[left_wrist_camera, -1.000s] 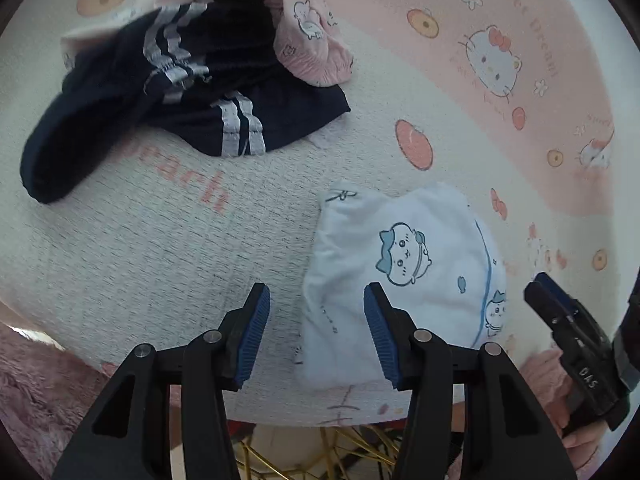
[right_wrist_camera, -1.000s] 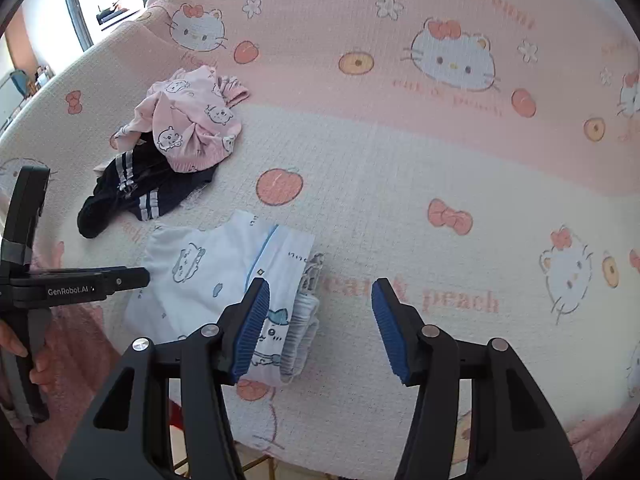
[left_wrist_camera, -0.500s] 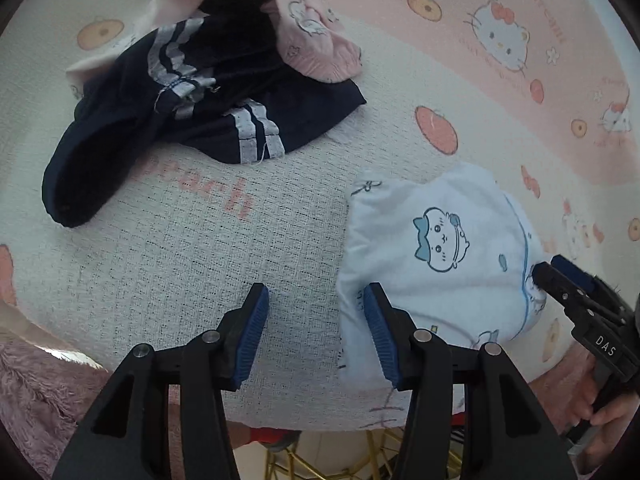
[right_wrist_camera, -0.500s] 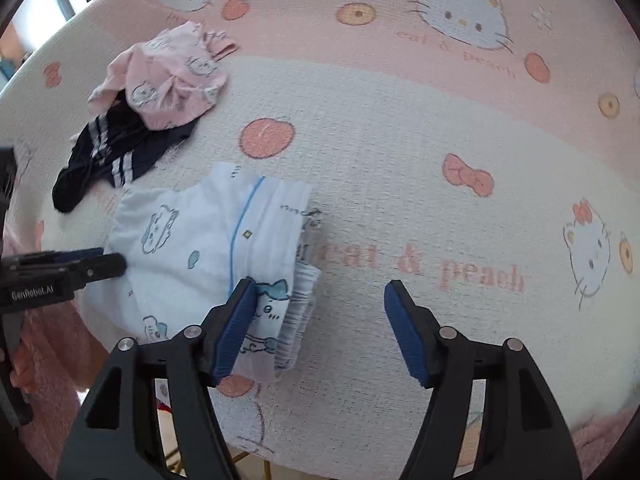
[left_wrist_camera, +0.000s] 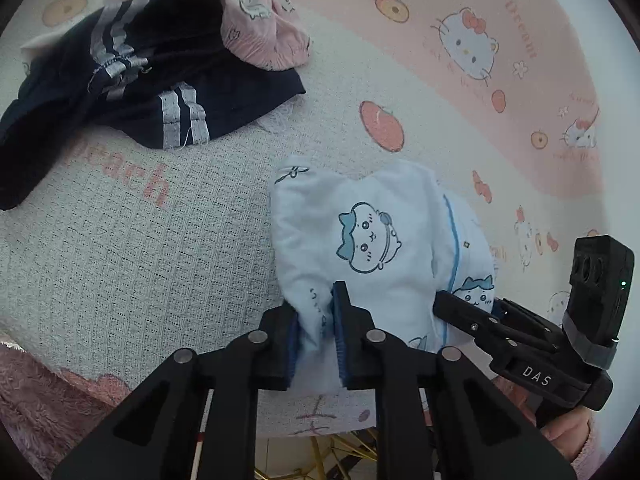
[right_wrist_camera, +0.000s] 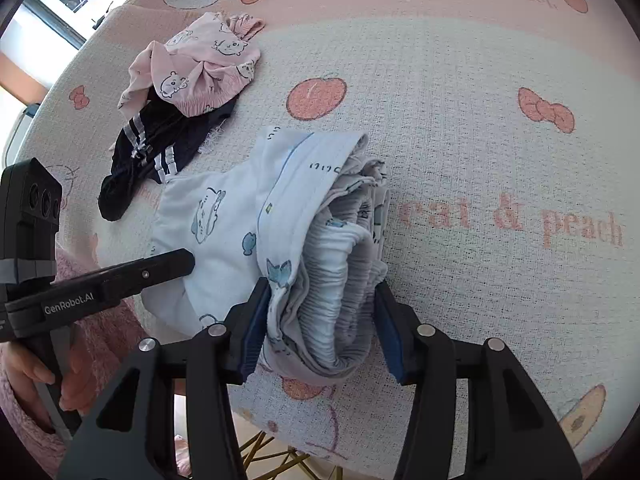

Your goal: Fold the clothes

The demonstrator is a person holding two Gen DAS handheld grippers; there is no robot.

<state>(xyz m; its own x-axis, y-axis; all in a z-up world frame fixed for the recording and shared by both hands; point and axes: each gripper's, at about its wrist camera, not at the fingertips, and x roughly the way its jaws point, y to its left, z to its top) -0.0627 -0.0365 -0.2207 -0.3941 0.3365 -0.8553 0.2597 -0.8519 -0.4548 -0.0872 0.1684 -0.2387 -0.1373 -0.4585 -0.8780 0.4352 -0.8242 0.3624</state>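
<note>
left tool (left_wrist_camera: 314, 330) closing, pinching white garment (left_wrist_camera: 380, 240), right tool (right_wrist_camera: 318, 320) closing, apparently pinching waistband

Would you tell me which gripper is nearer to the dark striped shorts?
Left. The left gripper is closing on the white folded garment's edge facing the dark striped shorts; the right gripper is closing around its far, bunched end.

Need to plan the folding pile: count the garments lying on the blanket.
3. The pale blue cartoon-print garment lies near the front edge, with both grippers at it. The navy striped garment lies farther back, the pink printed garment partly on top of it. More could be hidden underneath.
</note>
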